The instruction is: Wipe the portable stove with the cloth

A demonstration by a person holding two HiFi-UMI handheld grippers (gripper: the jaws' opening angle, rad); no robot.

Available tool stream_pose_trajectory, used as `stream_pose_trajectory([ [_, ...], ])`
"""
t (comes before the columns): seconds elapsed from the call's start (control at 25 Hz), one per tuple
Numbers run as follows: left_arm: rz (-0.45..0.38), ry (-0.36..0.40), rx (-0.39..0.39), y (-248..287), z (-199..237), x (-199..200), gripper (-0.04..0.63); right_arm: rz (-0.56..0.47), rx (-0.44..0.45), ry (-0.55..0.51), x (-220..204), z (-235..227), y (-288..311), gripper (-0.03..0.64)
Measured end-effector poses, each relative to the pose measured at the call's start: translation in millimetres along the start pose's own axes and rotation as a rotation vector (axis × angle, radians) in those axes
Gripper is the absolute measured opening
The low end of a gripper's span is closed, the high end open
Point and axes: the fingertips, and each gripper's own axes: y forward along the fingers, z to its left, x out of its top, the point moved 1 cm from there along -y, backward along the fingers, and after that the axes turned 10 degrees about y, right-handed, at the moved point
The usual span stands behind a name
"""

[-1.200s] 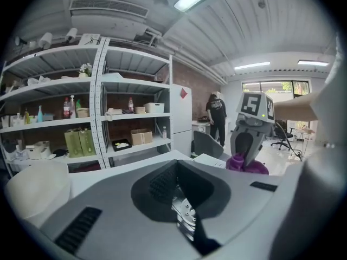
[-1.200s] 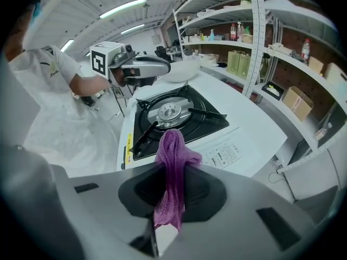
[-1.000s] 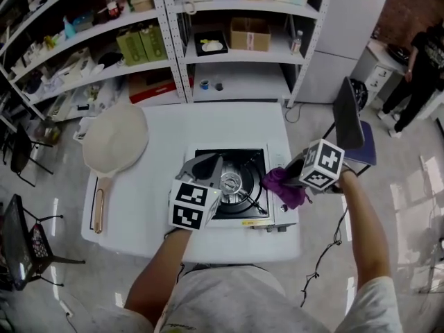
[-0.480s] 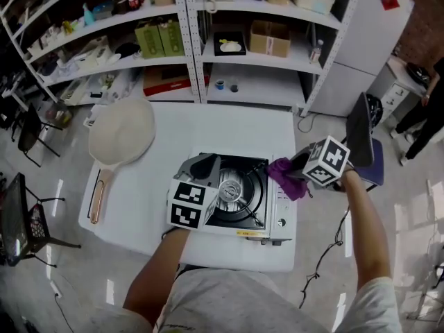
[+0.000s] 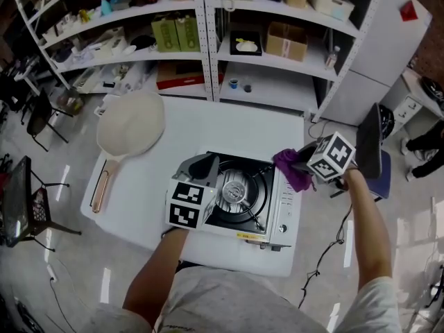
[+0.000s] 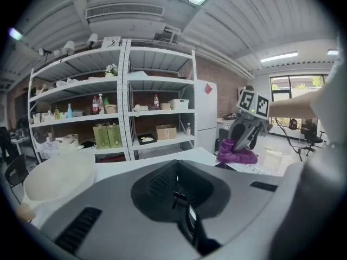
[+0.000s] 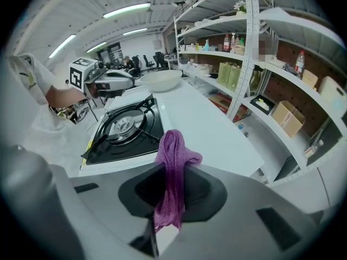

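The portable stove [image 5: 281, 210] is white with a black top and a round burner [image 5: 232, 186], and it sits on the white table [image 5: 208, 127]. A purple cloth [image 5: 291, 170] hangs over the stove's far right corner, with my right gripper [image 5: 302, 164] shut on it. In the right gripper view the cloth [image 7: 172, 161] droops from the jaws with the stove [image 7: 124, 129] beyond. My left gripper [image 5: 202, 166] is shut and holds nothing, resting at the stove's left edge. The left gripper view shows the cloth [image 6: 236, 153] under the right gripper [image 6: 245, 137].
A cream pan [image 5: 130, 125] with a wooden handle [image 5: 100, 189] lies on the table's left part. Metal shelves [image 5: 208, 40] with boxes stand behind the table. A dark chair [image 5: 371, 144] is at the right, another chair [image 5: 21, 207] at the left.
My right gripper has carried the purple cloth along the stove's right side, from its middle to the far corner. The left gripper has stayed at the stove's left edge.
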Motion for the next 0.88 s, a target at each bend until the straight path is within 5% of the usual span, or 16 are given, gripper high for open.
stream_pose_trajectory([
  [0.88,0.023,-0.055,0.139,-51.0,41.5,-33.2,0.005,-0.048,-0.082,-0.209,87.9,26.8,27.9,0.061],
])
